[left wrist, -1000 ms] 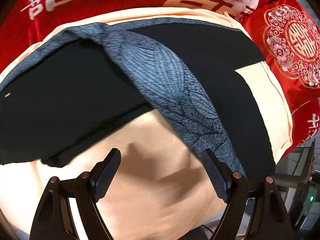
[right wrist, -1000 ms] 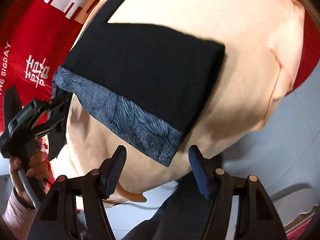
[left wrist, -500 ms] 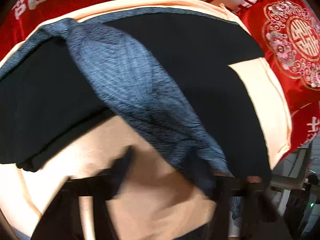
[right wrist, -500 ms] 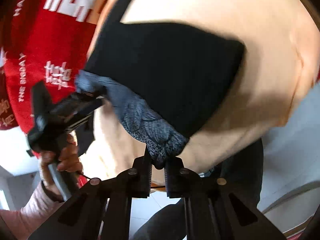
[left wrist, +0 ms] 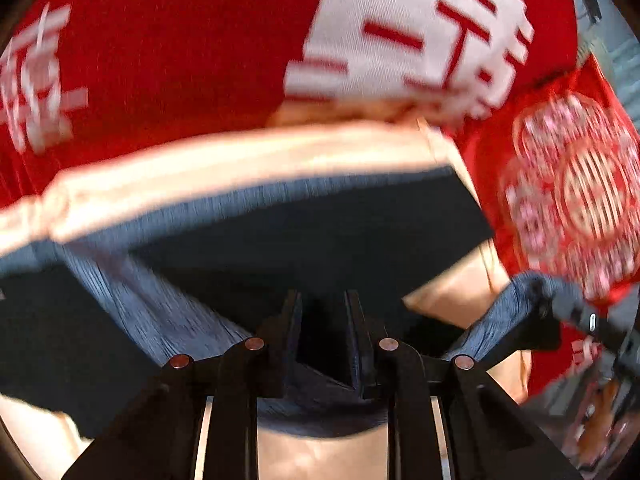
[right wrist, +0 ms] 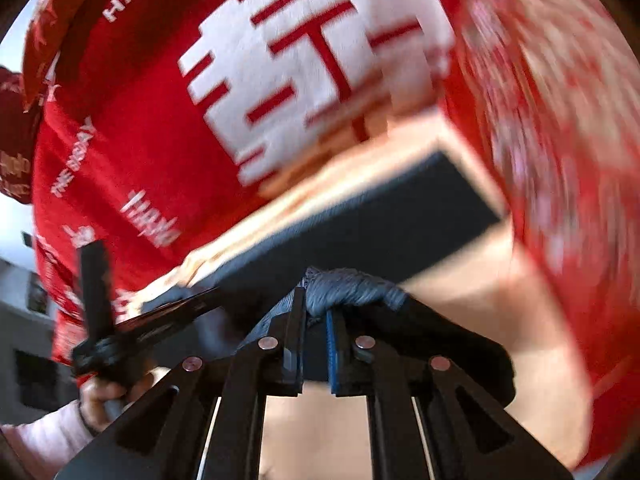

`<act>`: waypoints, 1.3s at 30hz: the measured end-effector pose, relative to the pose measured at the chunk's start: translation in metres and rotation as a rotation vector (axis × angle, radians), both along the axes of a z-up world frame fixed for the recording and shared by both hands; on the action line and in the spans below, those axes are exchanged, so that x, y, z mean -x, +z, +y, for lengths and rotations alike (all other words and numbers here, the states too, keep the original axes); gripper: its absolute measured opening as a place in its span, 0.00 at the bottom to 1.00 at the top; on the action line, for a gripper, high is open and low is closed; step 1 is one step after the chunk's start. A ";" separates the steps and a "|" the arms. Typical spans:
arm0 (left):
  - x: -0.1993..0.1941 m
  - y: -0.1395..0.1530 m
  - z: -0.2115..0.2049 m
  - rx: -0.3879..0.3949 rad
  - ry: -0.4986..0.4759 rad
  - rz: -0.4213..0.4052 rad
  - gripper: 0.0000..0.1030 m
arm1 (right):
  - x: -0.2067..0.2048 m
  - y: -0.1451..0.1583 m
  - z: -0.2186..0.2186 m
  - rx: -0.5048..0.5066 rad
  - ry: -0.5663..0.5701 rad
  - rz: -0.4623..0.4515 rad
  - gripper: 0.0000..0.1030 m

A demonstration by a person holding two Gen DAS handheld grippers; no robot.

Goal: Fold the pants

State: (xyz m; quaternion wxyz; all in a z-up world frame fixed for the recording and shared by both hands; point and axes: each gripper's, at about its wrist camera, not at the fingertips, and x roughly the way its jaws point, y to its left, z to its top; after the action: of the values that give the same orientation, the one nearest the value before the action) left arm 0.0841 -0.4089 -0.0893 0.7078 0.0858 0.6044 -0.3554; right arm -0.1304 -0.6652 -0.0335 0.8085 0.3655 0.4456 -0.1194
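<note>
left gripper (left wrist: 323,330): fingers, wide a second ago, now clamp pants (left wrist: 320,232) hem | right gripper (right wrist: 312,332): likewise, hem lifted off peach sheet (right wrist: 460,300)

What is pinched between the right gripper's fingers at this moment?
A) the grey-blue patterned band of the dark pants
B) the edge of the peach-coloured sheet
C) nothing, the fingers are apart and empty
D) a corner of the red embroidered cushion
A: in the right wrist view the right gripper is shut on a bunched fold of the grey-blue patterned band of the dark pants, above the peach-coloured sheet.
</note>
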 end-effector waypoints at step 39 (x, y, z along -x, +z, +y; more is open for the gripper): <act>-0.084 -0.072 0.027 -0.343 0.300 -0.245 0.94 | -0.117 -0.097 -0.098 0.213 -0.058 0.293 0.44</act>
State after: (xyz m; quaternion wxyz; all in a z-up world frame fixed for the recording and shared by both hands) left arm 0.1679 -0.3817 -0.1610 0.7957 0.1565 0.5716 -0.1254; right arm -0.0136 -0.7628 -0.1301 0.7654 0.2690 0.5326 -0.2412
